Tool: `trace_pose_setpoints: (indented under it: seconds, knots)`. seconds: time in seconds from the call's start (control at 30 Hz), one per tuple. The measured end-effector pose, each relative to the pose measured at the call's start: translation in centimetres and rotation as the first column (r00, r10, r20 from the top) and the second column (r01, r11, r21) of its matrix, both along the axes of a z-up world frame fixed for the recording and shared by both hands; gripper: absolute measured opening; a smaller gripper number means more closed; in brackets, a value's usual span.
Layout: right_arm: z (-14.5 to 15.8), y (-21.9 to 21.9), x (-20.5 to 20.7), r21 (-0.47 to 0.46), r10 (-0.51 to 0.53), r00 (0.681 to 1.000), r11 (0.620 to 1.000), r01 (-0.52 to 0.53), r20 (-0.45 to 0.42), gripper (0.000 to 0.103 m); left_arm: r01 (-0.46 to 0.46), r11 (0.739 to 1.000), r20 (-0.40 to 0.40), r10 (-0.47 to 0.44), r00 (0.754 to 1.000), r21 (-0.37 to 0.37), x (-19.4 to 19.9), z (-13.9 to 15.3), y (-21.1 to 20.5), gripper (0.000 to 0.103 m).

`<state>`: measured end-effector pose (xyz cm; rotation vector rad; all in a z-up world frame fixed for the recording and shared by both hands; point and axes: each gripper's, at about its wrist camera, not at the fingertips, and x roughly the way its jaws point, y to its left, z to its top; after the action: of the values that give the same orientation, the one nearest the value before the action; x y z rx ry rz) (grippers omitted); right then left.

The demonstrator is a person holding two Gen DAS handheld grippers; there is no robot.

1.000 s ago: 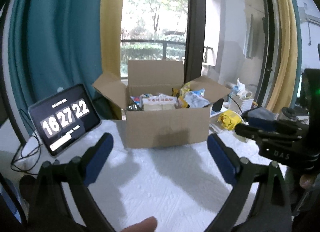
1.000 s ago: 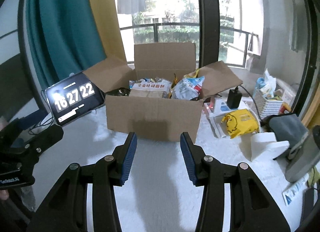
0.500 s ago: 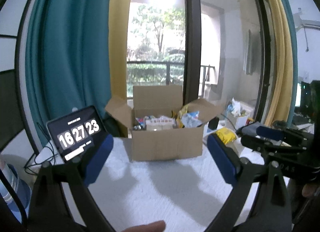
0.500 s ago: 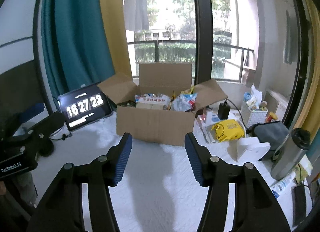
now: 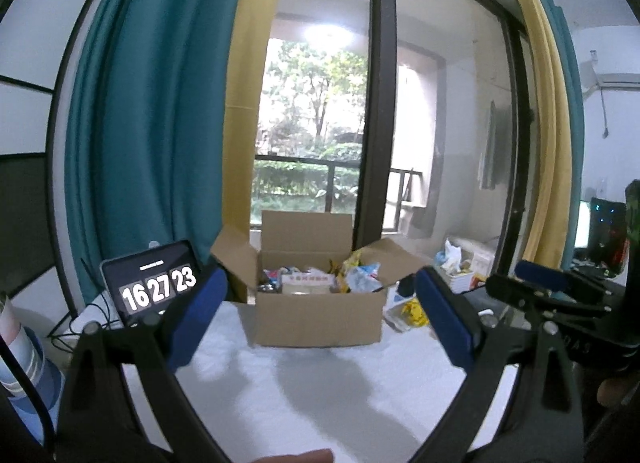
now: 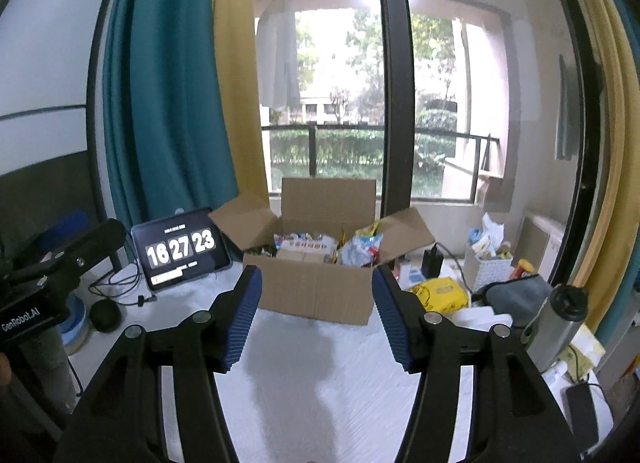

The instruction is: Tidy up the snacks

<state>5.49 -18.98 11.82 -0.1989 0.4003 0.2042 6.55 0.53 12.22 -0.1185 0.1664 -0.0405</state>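
An open cardboard box point(image 5: 318, 319) point(image 6: 316, 295) stands on the white cloth at the far side of the table, flaps spread. It holds several snack packets point(image 5: 308, 281) point(image 6: 360, 247). My left gripper point(image 5: 321, 283) hangs above the cloth well short of the box, open wide and empty. My right gripper point(image 6: 316, 279) is also short of the box; its jaws are opening with nothing between them. Each gripper shows at the edge of the other's view, the right gripper's body point(image 5: 540, 291) on the right and the left gripper's body point(image 6: 60, 263) on the left.
A tablet point(image 5: 156, 289) point(image 6: 180, 253) showing a clock leans left of the box, cables beside it. Right of the box lie a yellow packet point(image 6: 442, 293), a white basket point(image 6: 490, 267), a grey pouch and a metal flask point(image 6: 558, 323). Window and curtains stand behind.
Both grippers have drawn back from the box and risen, so the box looks smaller and more window shows. The right jaws have spread wider. The clock ticked on.
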Motion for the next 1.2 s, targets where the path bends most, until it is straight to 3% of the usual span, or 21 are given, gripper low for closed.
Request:
trace_pose_setpoints:
  seconds: [0.2,0.27,0.33,0.4,0.8,1.2]
  knots:
    - [1.8,0.1,-1.6,-0.022,0.007,0.999,1.000,-0.006,0.050,0.062,0.018,0.999,0.048,-0.019,0.999,0.030,-1.3,1.1,-0.6,0.097]
    - [2.3,0.2,-2.1,-0.026,0.009,0.998,1.000,-0.007,0.061,0.069,0.011,0.999,0.067,-0.013,0.998,0.032,-1.7,1.4,-0.8,0.097]
    - [2.7,0.0,-2.5,-0.018,0.007,0.997,1.000,-0.005,0.074,0.082,0.014,1.000,0.087,-0.017,0.996,0.027,-2.4,1.8,-1.0,0.097]
    - [2.9,-0.1,-2.7,-0.013,0.000,0.996,1.000,0.002,0.086,0.083,0.005,0.999,0.107,-0.010,0.994,0.043,-2.8,2.0,-1.2,0.097]
    - [4.0,-1.3,-4.5,0.004,-0.030,0.985,1.000,0.030,0.169,0.085,-0.010,0.998,0.127,0.003,0.992,0.060,-3.2,2.2,-2.0,0.097]
    - [3.8,-1.3,-4.2,0.011,-0.054,0.986,0.999,0.053,0.155,0.085,-0.008,0.999,0.126,0.001,0.992,0.052,-3.6,2.4,-1.9,0.097]
